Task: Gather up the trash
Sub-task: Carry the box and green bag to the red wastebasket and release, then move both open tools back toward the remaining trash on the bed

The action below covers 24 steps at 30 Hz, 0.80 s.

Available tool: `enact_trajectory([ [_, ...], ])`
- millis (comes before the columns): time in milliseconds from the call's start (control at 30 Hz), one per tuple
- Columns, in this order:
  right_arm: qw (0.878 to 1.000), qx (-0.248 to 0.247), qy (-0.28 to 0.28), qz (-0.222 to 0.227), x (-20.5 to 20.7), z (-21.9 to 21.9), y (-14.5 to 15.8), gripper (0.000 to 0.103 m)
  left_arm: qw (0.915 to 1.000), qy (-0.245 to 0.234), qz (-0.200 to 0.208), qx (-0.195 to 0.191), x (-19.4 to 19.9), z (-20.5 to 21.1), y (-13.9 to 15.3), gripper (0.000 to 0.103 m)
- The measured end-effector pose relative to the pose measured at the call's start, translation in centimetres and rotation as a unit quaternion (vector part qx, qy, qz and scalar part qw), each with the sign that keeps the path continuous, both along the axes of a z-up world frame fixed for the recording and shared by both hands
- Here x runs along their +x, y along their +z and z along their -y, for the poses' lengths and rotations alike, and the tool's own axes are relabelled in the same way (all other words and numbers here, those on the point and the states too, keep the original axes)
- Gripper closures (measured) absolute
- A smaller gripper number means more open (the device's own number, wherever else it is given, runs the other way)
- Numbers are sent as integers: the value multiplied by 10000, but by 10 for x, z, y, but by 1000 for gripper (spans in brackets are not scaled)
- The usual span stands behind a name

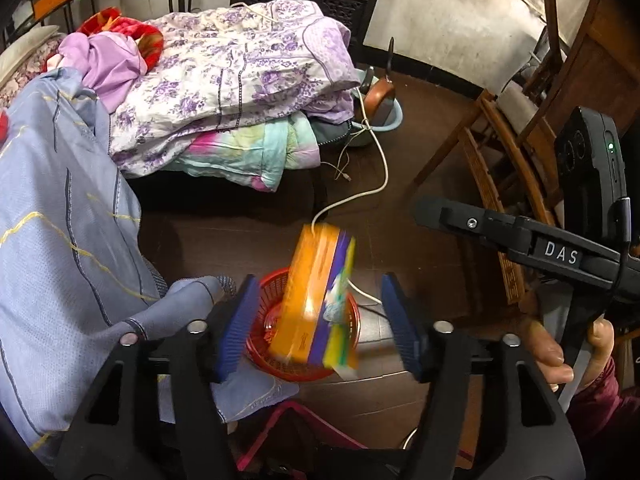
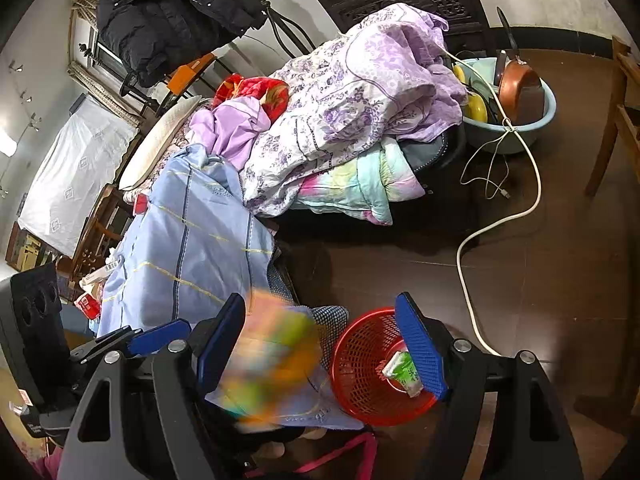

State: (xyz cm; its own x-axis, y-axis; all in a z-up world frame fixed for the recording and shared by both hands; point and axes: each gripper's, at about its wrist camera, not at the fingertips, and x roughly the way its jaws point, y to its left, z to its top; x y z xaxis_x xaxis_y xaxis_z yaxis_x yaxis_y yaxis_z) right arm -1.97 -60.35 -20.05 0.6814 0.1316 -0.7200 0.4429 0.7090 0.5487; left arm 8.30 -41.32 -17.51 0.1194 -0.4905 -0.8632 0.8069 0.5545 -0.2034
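We look down on a dark brown tiled floor (image 1: 420, 184) beside a bed heaped with bedding: one purple-flowered quilt (image 1: 240, 72), one pastel quilt (image 1: 240, 156) under it and one blue striped sheet (image 1: 60, 200) hanging over the bed's near edge. One white cable (image 2: 468, 248) snakes across the floor to a pale blue basin (image 2: 548, 116) holding a copper pan (image 2: 520, 88).

One red mesh basket (image 2: 360, 360) stands on the floor against the sheet's hanging corner, with one green-and-white wrapper (image 2: 404, 372) inside.

Our left gripper (image 1: 316, 324) has its jaws spread apart, and one orange box (image 1: 316, 296), blurred, sits between them above the basket, touching neither pad. Our right gripper (image 2: 320, 344) is likewise released, gripping nothing.
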Motion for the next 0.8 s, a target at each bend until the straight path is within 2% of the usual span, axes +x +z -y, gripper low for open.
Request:
enact_trajectory([
  [133,10000,16,0,5,2,0,1,27,9998,185,-77,-83,8,-8,4,37],
  [267,10000,-36,39,58,3,-5,9,26,9991,366,27,-209,13,-21,17,37],
  [567,9979,-408,303,399,10,-36,56,21,9948,725,319,-639,14,-60,54,34],
  [800,9933,-742,609,643,14,-74,96,14,9871,1104,614,-979,10,-104,85,28],
])
